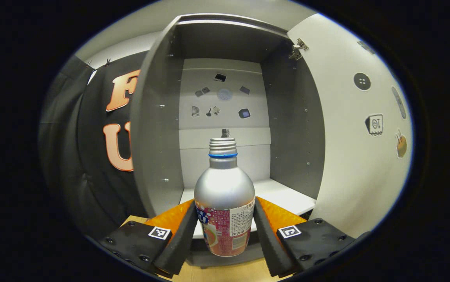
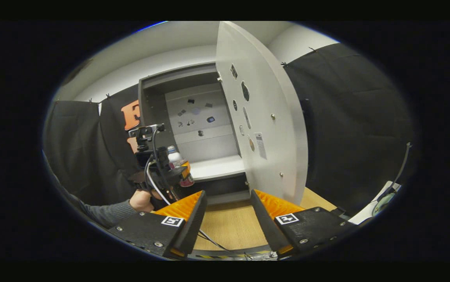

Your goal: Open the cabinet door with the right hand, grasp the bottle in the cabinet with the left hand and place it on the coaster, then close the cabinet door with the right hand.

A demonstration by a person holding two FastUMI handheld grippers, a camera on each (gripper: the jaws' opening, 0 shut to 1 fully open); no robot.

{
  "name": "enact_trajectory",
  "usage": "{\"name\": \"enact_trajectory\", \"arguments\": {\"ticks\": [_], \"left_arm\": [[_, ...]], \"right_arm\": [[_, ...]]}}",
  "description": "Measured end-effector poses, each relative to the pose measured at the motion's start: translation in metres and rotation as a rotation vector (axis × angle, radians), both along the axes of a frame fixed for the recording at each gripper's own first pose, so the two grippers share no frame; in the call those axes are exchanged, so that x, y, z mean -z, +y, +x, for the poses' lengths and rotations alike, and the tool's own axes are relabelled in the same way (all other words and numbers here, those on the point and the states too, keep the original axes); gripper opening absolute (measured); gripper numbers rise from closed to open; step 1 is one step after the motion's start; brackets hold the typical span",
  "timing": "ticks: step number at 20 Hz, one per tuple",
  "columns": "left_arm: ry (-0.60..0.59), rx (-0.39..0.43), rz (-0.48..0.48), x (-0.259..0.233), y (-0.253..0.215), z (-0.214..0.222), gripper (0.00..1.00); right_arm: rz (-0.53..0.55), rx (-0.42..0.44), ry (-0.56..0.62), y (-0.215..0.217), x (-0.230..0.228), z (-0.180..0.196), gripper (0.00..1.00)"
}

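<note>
We see the left tongs (image 1: 225,231) clamped on the bottle (image 1: 225,196), which stands upright between their pads, lifted just in front of the cabinet (image 1: 158,129) shelf. The door (image 2: 264,117) stands wide open. The right tongs (image 2: 228,219) hang open and empty over the worktop (image 2: 225,227), beside the door's lower edge. The coaster is somewhere we cannot make out (so the bottle's way to it is unclear), but the left hand (image 2: 140,199) carries it.
</note>
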State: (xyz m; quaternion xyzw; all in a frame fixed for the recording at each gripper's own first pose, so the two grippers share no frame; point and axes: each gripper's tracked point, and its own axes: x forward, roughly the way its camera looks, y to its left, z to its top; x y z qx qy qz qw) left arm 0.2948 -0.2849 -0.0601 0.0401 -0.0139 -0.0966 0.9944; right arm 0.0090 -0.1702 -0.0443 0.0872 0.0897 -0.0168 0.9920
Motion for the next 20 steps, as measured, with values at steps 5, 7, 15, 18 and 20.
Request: {"name": "enact_trajectory", "arguments": {"ticks": [5, 7, 15, 18, 20], "left_arm": [[0.072, -0.044, 0.063, 0.082, 0.026, -0.074, 0.85], [0.114, -0.055, 0.081, 0.123, 0.034, -0.095, 0.84], [0.235, -0.124, 0.051, 0.248, 0.071, -0.129, 0.85], [0.29, -0.166, 0.049, 0.293, 0.084, -0.128, 0.85], [0.292, -0.186, 0.037, 0.306, 0.089, -0.128, 0.85]], "right_arm": [[0.034, -0.042, 0.044, 0.0, 0.017, -0.022, 0.71], [0.035, -0.057, 0.078, -0.001, 0.028, -0.032, 0.71], [0.018, -0.097, 0.239, 0.006, 0.084, -0.042, 0.71], [0.029, -0.099, 0.318, 0.005, 0.112, -0.04, 0.71], [0.033, -0.102, 0.336, 0.004, 0.116, -0.034, 0.71]]}}
